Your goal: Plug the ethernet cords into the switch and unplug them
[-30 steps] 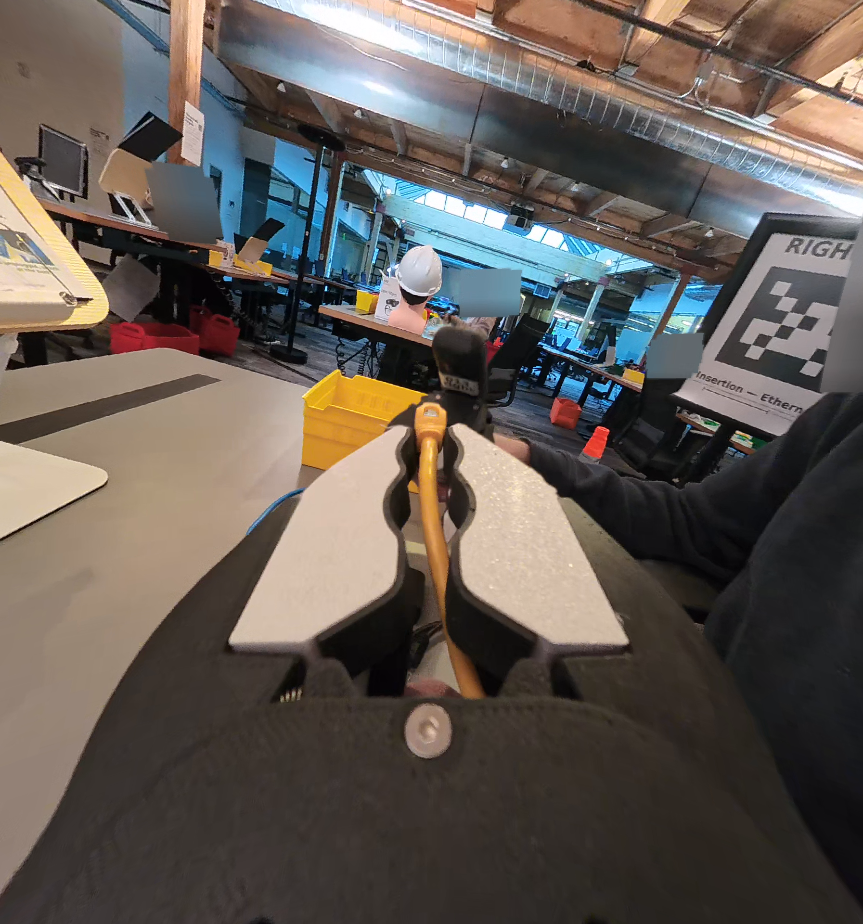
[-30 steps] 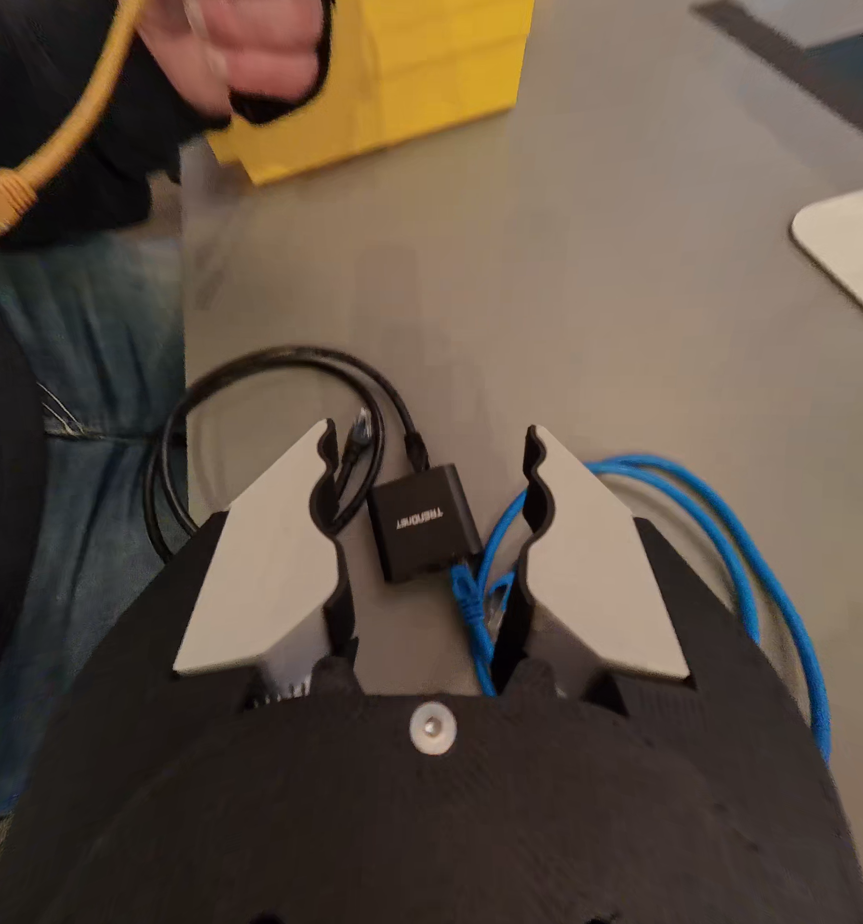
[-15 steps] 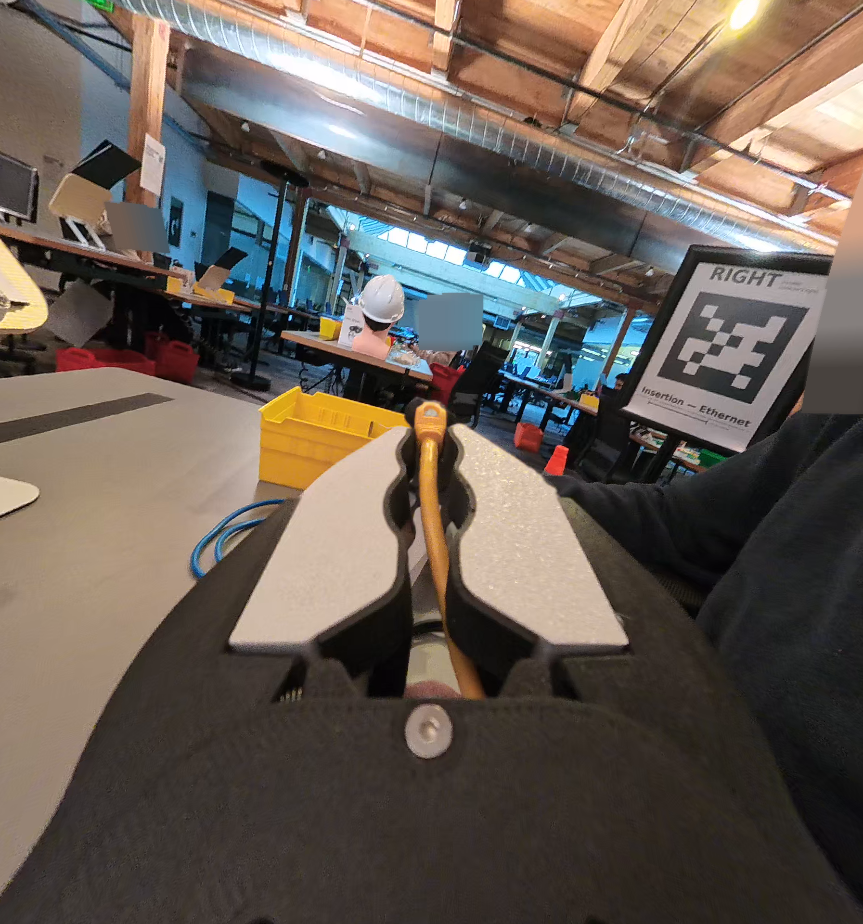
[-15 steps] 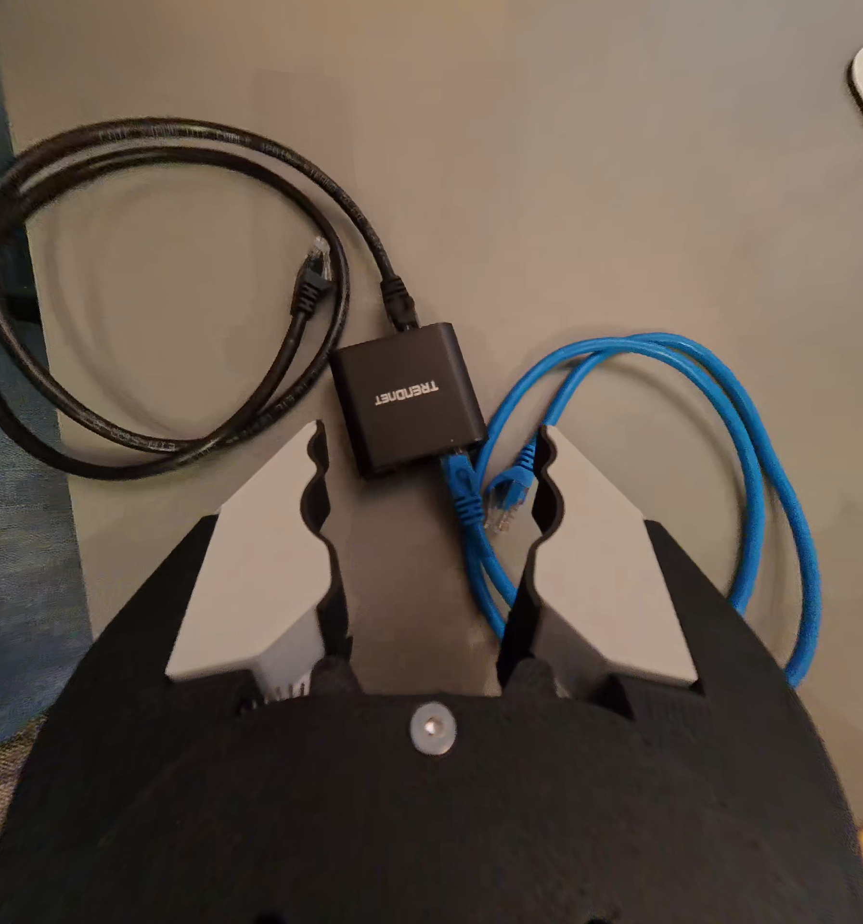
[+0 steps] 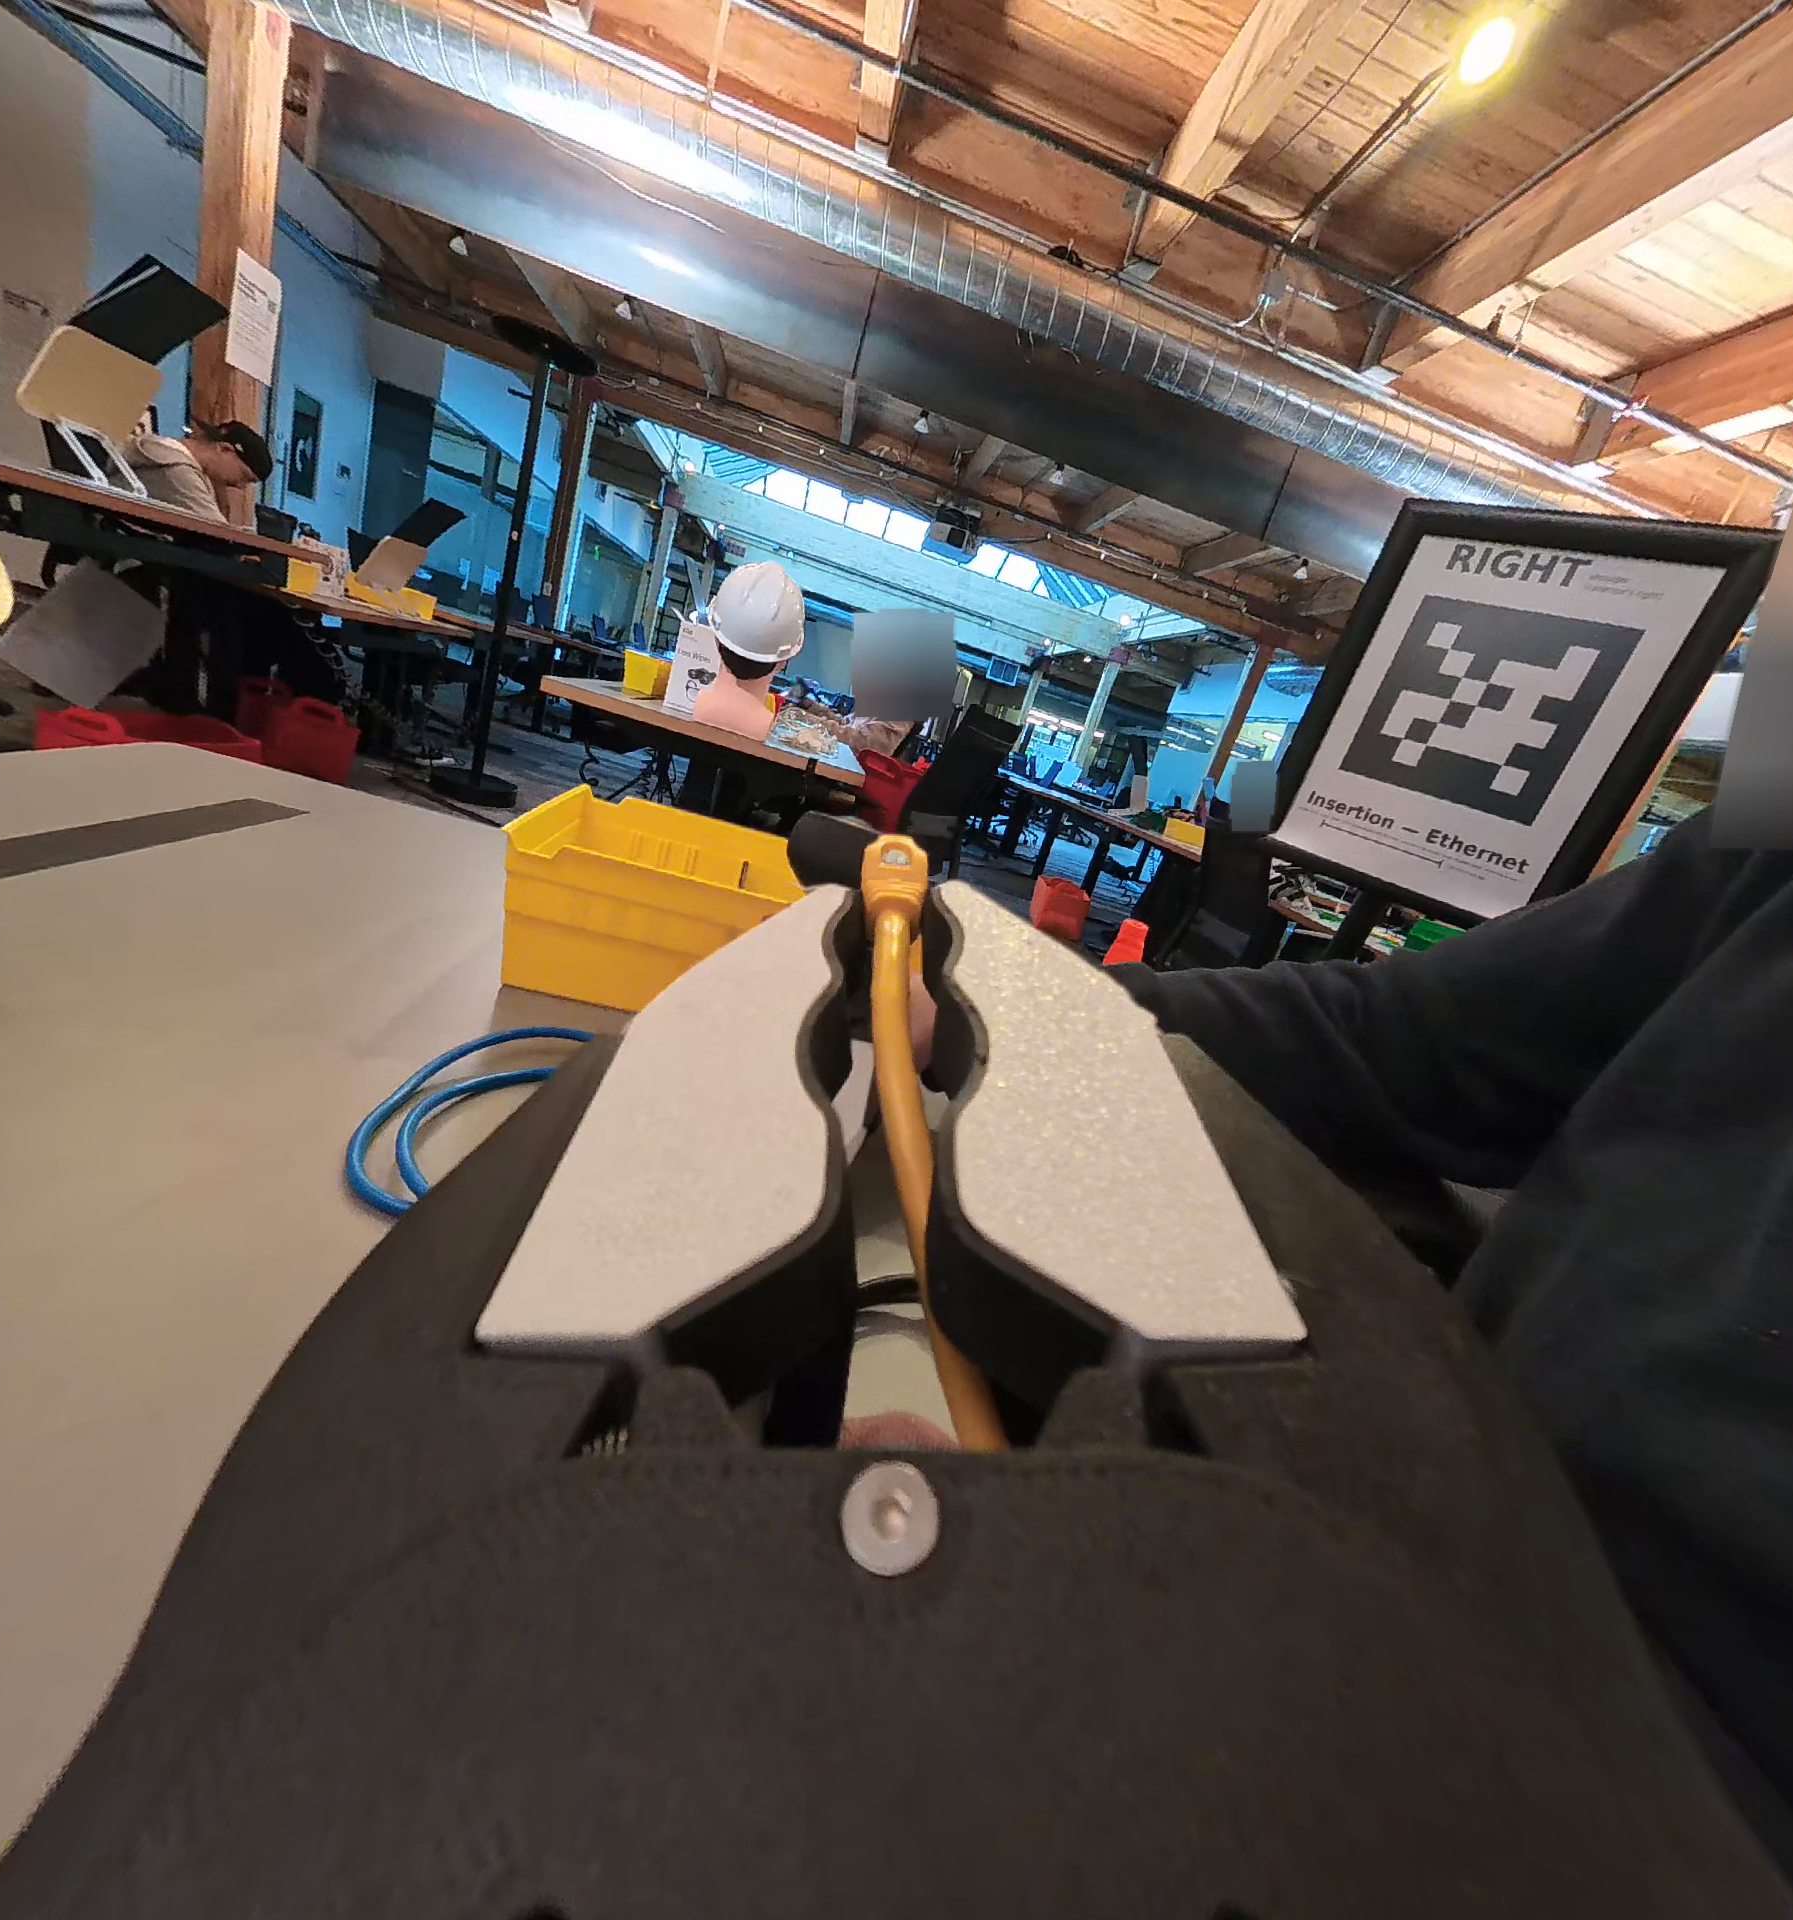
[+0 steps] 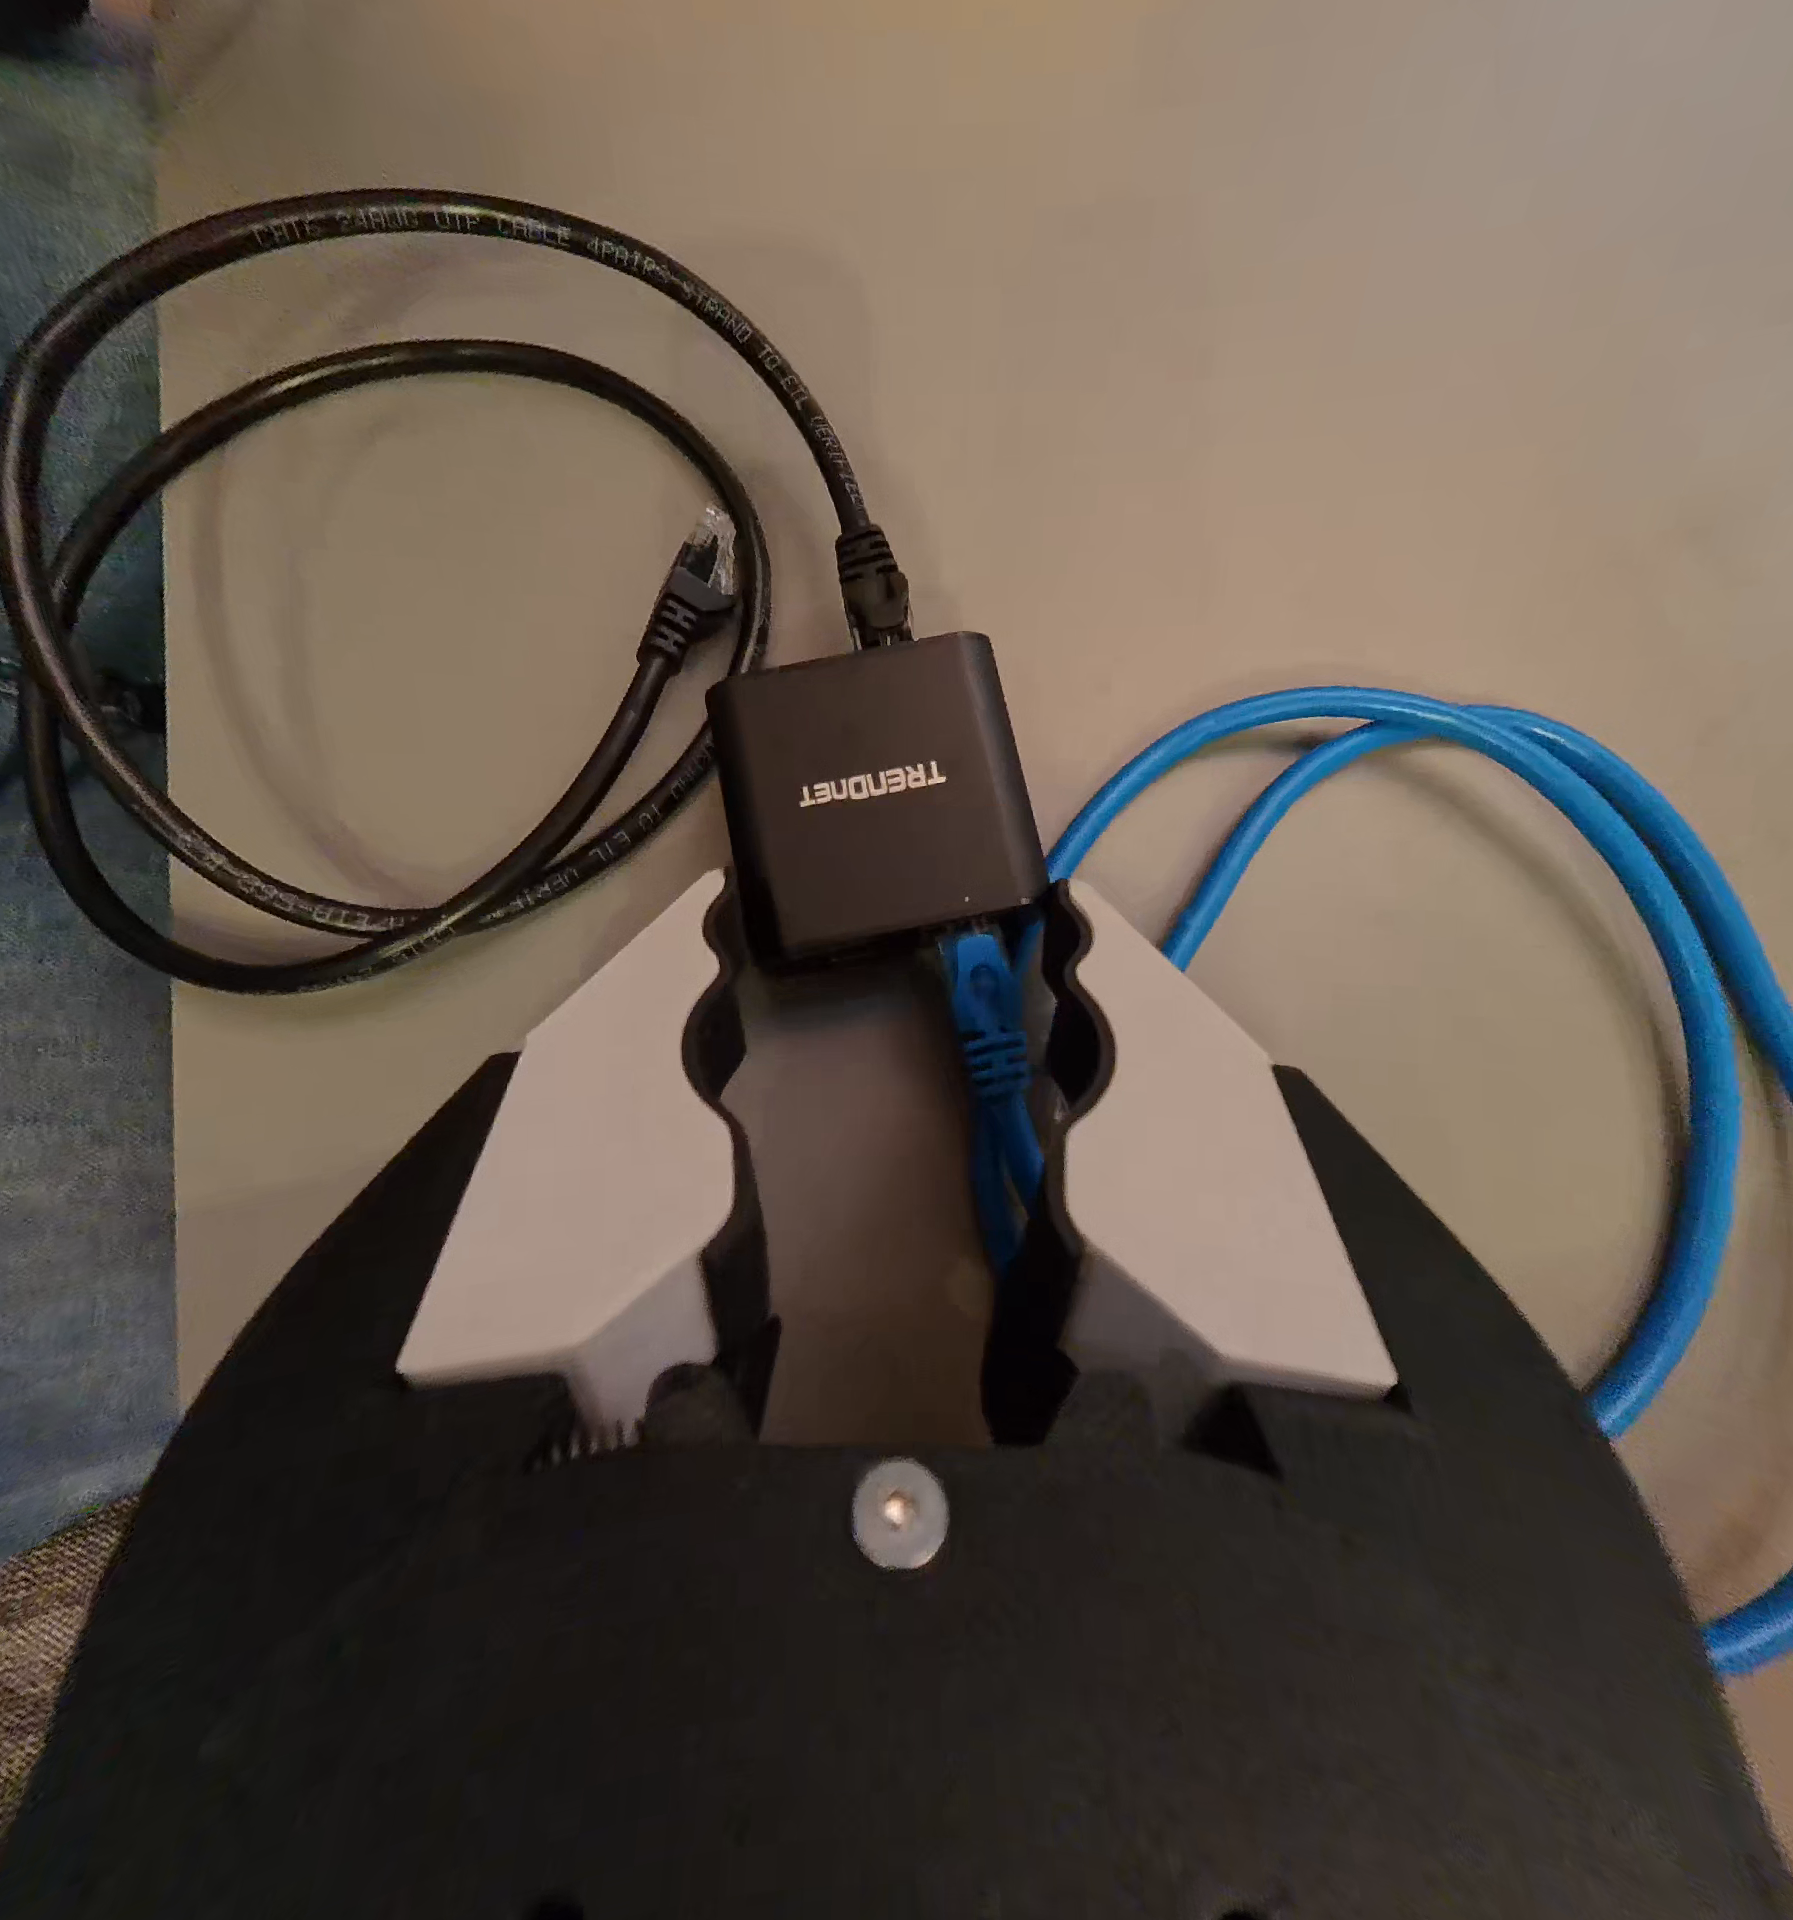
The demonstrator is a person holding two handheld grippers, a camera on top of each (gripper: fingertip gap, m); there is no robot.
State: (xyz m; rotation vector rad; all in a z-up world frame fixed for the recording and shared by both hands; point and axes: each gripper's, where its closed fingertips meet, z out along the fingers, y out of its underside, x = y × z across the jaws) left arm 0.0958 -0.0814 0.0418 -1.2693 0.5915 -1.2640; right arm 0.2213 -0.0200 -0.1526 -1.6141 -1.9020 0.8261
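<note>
My left gripper (image 5: 892,904) is shut on an orange ethernet cord (image 5: 897,1049), held above the table with its plug (image 5: 894,868) sticking out past the fingertips. In the right wrist view my right gripper (image 6: 887,899) has its two fingertips against the near corners of the black switch (image 6: 871,790) on the grey table (image 6: 1287,364). A blue cord's plug (image 6: 980,987) sits in the switch's near side, between my fingers. A black cord's plug (image 6: 871,582) sits in the far side; its other plug (image 6: 700,566) lies loose.
The blue cord (image 6: 1557,790) loops to the right of the switch and shows in the left wrist view (image 5: 424,1101). The black cord (image 6: 456,208) loops left over the table edge (image 6: 159,727). A yellow bin (image 5: 632,904) and a framed sign (image 5: 1494,717) stand beyond. Spacing between my two grippers at the tips: around 25 cm.
My right gripper moved down and forward to the switch and its fingers closed in onto its near end. My left gripper kept its hold on the orange cord and turned slightly.
</note>
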